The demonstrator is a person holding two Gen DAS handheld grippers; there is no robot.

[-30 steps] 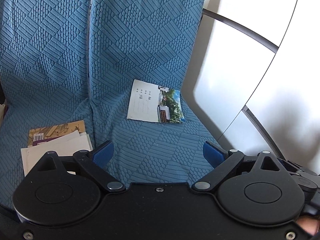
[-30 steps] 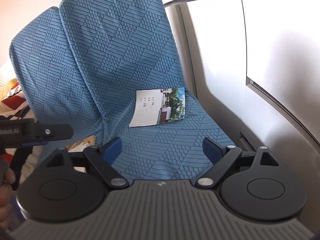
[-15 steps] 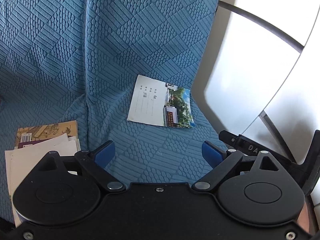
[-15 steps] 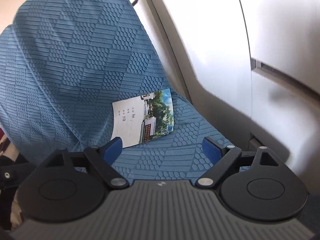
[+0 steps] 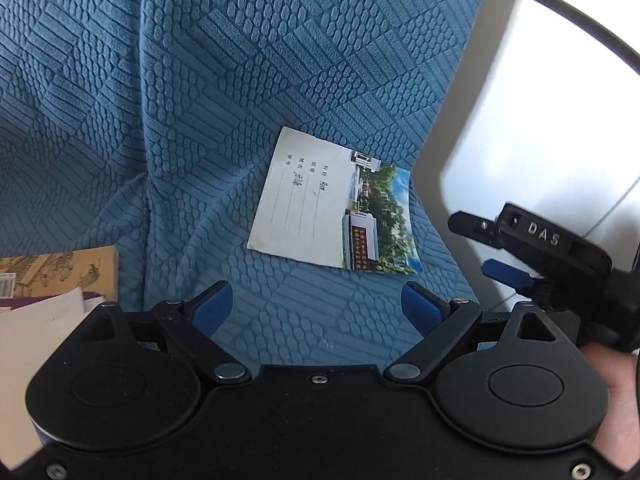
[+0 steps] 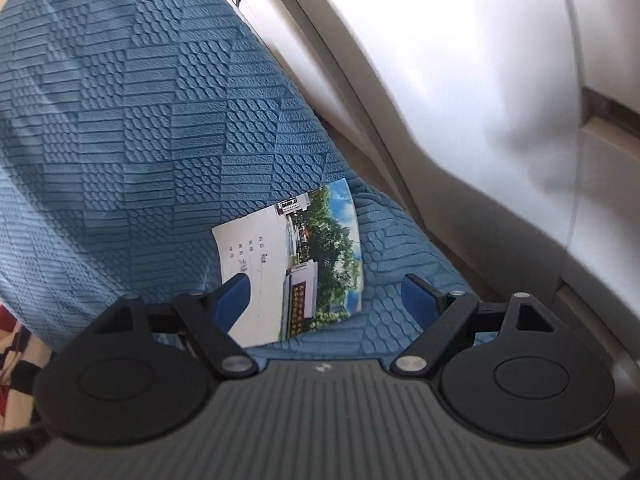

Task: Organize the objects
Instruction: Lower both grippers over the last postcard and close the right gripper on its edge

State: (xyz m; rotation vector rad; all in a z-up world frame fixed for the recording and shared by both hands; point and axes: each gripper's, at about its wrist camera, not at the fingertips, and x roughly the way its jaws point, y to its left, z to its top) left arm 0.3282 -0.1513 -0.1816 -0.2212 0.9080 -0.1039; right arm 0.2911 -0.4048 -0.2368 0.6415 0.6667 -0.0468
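A thin booklet [image 5: 332,204] with a white cover and a photo strip lies flat on the blue textured sofa seat [image 5: 280,312]; it also shows in the right wrist view [image 6: 296,264]. My left gripper [image 5: 318,306] is open and empty, hovering just short of the booklet. My right gripper [image 6: 326,296] is open and empty, low over the booklet's near edge, its left finger [image 6: 234,296] above the white part. The right gripper's body [image 5: 536,240] shows at the right of the left wrist view.
A stack of books and papers [image 5: 52,284] lies on the seat at the left. The sofa backrest [image 5: 240,60] rises behind the booklet. A white wall panel [image 6: 480,80] stands close on the right. A patterned cloth [image 6: 16,344] shows at far left.
Both grippers have moved closer to the booklet. The right gripper has swung in and down over its near edge and now shows in the left wrist view.
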